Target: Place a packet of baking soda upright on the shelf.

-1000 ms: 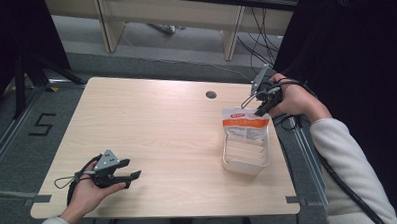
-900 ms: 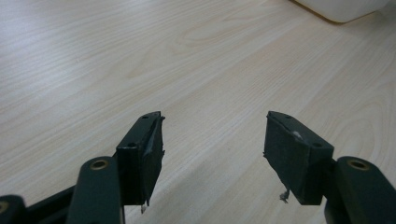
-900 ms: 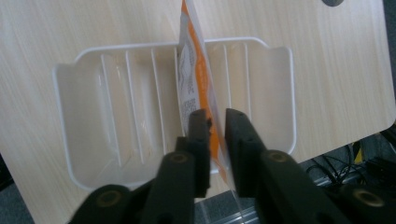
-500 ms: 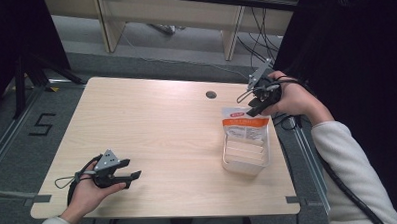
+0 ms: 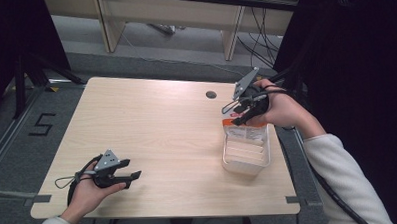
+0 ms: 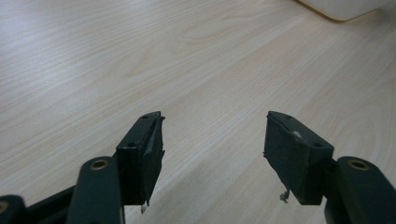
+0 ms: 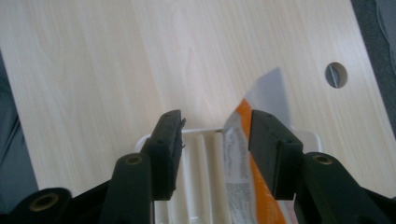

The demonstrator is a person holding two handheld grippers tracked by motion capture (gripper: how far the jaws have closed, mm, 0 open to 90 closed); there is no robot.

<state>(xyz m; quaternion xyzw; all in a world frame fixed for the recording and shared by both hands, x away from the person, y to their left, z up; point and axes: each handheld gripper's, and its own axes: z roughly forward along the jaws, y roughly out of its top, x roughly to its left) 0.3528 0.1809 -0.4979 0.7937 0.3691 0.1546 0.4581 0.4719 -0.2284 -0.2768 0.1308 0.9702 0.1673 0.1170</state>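
Getting that orange-and-white packet (image 7: 239,163) seated in the slotted white tray (image 5: 245,158) looks like the step in hand, so I'd keep it upright and steer its bottom edge into one slot rather than shoving it down at a slant. The packet stands in the tray at the table's (image 5: 157,128) 3 o'clock side, its silvery top corner poking up. In the right gripper view it sits between the two jaws, hugging the 3 o'clock jaw, with clear space to the 9 o'clock one, so the right gripper (image 7: 215,135) is spread and not pinching it. Way off at 7 o'clock, the left gripper (image 6: 212,144) rests near the table edge, jaws wide apart, holding nothing.
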